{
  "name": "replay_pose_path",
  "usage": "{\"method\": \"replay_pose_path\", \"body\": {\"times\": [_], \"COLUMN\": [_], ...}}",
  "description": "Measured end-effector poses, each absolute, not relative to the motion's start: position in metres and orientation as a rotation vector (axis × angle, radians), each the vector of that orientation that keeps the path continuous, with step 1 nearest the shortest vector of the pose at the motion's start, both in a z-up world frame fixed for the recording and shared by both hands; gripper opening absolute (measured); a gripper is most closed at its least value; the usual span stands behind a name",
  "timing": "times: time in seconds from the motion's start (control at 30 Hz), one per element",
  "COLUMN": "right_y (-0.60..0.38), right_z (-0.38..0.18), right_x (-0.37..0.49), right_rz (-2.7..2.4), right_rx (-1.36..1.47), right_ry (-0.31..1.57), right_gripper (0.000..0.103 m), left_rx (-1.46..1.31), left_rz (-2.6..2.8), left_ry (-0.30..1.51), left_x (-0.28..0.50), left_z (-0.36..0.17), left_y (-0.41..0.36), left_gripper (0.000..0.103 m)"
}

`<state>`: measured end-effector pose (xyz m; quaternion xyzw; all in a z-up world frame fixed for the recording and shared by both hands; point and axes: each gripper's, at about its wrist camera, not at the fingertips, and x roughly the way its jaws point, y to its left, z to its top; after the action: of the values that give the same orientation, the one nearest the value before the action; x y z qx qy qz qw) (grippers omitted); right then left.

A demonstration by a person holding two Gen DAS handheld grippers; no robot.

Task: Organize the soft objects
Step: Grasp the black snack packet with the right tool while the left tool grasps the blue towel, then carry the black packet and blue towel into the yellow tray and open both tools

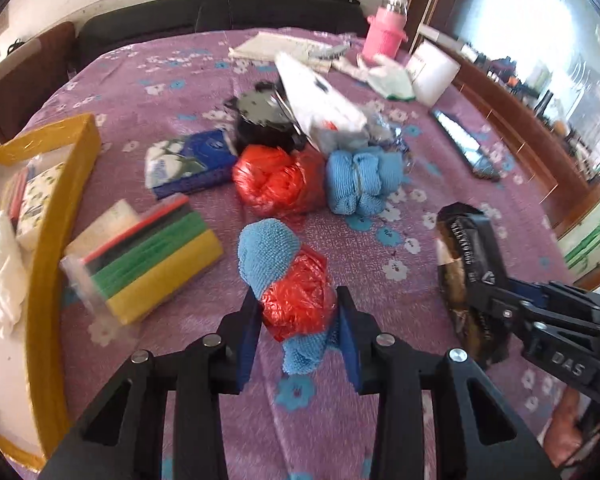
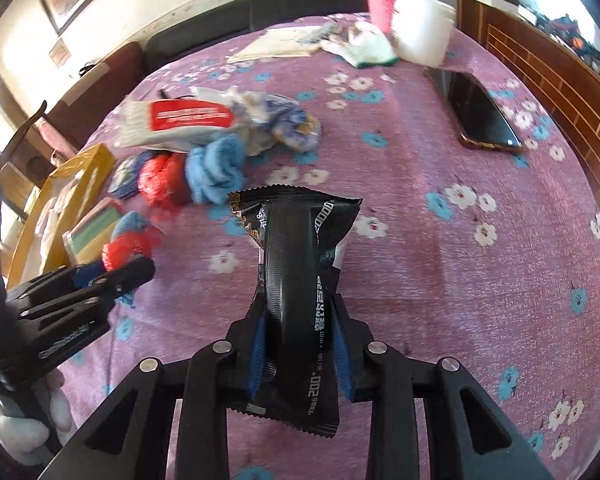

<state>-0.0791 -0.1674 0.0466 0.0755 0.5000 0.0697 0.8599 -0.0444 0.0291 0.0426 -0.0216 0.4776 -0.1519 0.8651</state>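
The left gripper [image 1: 298, 320] is clamped on a bundle [image 1: 290, 280] of blue cloth and red plastic, held just above the bedspread [image 1: 160, 92]. The right gripper [image 2: 298, 332] pinches a black packet [image 2: 296, 276] that sticks out past its fingers. Ahead of the left gripper lie a red bag [image 1: 278, 182] and a blue towel [image 1: 362, 180], touching; to its left, sponges [image 1: 148, 260] beside a yellow box [image 1: 64, 184].

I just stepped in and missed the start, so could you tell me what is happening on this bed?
A person is sorting soft items with two handheld grippers. The left gripper is shut on a red-and-blue bundle; the right gripper is shut on a black snack packet. A yellow box at the left already holds some items, while others lie on the purple bedspread.
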Motion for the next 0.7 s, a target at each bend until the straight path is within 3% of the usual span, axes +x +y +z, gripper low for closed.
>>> {"method": "replay_pose_path", "body": {"times": [0.4,0.7], "right_y": [-0.096,0.003], "right_z": [0.090,0.109], "right_x": [-0.093,-0.076], "right_rz": [0.334,0.559], "right_rx": [0.115,0.087], "right_ry": [0.987,1.004], "right_gripper": [0.030,0.031], "left_rx": [-0.281,-0.259], "left_rz": [-0.241,0.038], "left_ry": [0.851,0.973], "left_x": [-0.086,-0.048], "left_z": [0.101,0.074], "left_y": [0.170,0.288], "left_gripper": [0.035,0.036]}}
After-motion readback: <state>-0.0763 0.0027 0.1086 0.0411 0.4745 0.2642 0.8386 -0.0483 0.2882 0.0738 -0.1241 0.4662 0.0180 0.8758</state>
